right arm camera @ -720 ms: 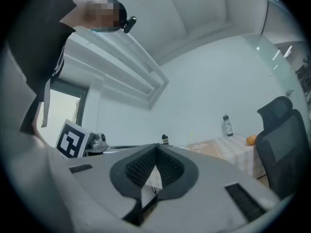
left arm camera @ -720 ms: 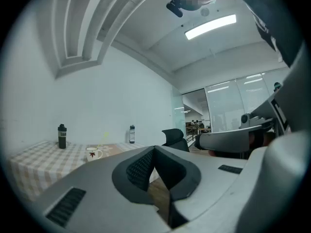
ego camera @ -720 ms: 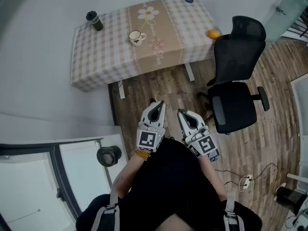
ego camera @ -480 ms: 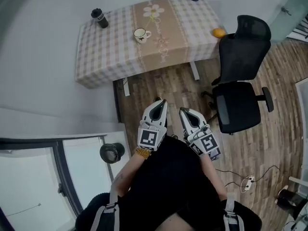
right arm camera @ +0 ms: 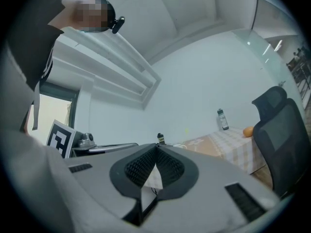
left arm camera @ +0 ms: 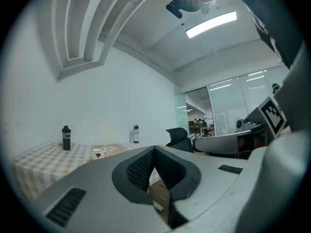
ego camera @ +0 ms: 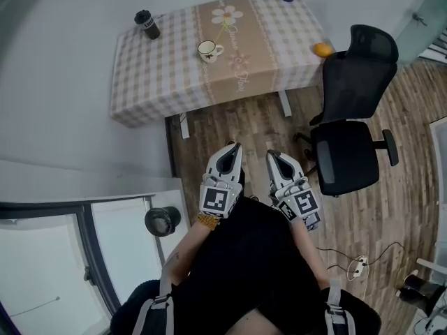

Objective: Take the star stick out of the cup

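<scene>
Fully closed, empty, left fingers (left arm camera: 141, 171), right fingers (right arm camera: 143, 168)

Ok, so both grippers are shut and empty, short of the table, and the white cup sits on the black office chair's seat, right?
Not quite: the white cup stands on the table with the checked cloth, not on the black office chair, as the head view shows. The rest holds: the left gripper and right gripper are both shut, empty, and short of the table.
</scene>
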A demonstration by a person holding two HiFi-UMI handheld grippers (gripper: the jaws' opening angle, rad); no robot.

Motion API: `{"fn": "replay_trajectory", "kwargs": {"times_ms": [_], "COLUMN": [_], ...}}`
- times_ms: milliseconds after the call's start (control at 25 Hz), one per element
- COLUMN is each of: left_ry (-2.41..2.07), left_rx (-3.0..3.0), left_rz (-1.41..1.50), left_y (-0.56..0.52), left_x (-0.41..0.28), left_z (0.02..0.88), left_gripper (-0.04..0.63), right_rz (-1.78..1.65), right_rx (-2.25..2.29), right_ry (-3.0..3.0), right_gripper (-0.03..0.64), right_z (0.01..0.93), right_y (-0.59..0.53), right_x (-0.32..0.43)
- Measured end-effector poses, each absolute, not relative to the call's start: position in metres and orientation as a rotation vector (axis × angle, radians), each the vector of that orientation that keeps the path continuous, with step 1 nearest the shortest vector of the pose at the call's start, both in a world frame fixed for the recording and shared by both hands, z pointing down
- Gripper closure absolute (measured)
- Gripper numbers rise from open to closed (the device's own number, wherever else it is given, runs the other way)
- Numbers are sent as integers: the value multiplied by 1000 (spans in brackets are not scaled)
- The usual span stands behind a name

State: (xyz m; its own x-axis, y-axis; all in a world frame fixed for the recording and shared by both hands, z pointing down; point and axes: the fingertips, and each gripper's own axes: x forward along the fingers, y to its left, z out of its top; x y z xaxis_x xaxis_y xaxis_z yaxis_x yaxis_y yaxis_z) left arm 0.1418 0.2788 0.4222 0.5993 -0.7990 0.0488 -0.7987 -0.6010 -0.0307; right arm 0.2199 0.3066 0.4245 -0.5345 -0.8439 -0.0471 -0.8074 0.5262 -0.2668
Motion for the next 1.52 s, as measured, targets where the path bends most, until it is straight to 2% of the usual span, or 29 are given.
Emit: {"fn": "replay_trajectory", "kwargs": {"times_ms": [1160,1520], "left_ry": [1489,1514], "left_rx": [-2859,-2850], "left_rz": [-3,-8], "left_y": [92,29], "left_x": [115,90], "left_z": [420,415], "left_gripper": [594,594], "right_rz": [-384,-394], "right_rx": [-1482,-1448], "right_ry": [2676,2696], "right_gripper": [612,612], "right_z": [420,420], "right_y": [117,50], "right_x": [197,167]}}
